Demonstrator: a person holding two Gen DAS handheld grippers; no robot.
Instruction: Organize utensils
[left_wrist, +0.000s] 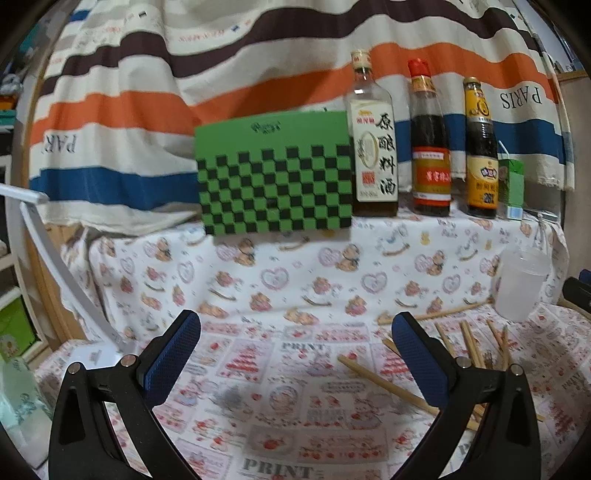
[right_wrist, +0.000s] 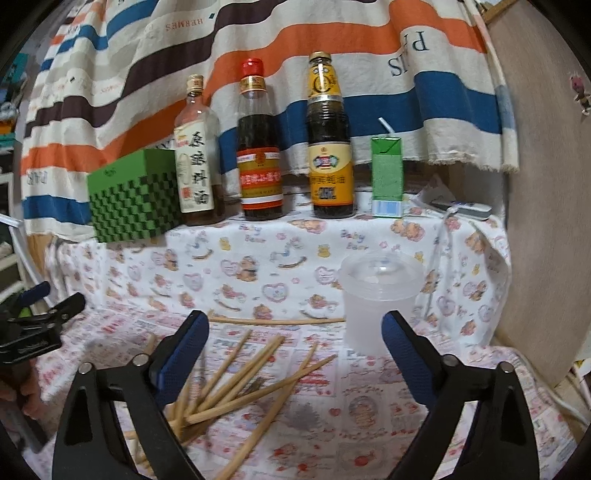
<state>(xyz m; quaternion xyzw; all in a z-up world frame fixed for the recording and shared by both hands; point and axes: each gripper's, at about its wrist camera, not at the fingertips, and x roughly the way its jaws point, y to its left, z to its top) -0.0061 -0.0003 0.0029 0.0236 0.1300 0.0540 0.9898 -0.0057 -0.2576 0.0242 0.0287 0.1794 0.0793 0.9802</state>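
Several wooden chopsticks (right_wrist: 236, 384) lie scattered on the printed cloth, low and left of centre in the right wrist view. They also show as chopsticks (left_wrist: 469, 343) at the lower right of the left wrist view. A translucent plastic cup (right_wrist: 376, 295) stands upright behind them; the same cup (left_wrist: 519, 282) sits at the right edge for the left camera. My right gripper (right_wrist: 295, 328) is open above the chopsticks, nothing between its fingers. My left gripper (left_wrist: 295, 328) is open over bare cloth, left of the chopsticks. Its black body (right_wrist: 40, 317) shows at the right view's left edge.
On a raised ledge at the back stand a green checkered box (left_wrist: 275, 177), three sauce bottles (left_wrist: 430, 147) and a green drink carton (right_wrist: 386, 177). A striped cloth (left_wrist: 184, 81) hangs behind. A white lamp arm (left_wrist: 55, 266) slants at the left. A wall panel (right_wrist: 546, 184) bounds the right.
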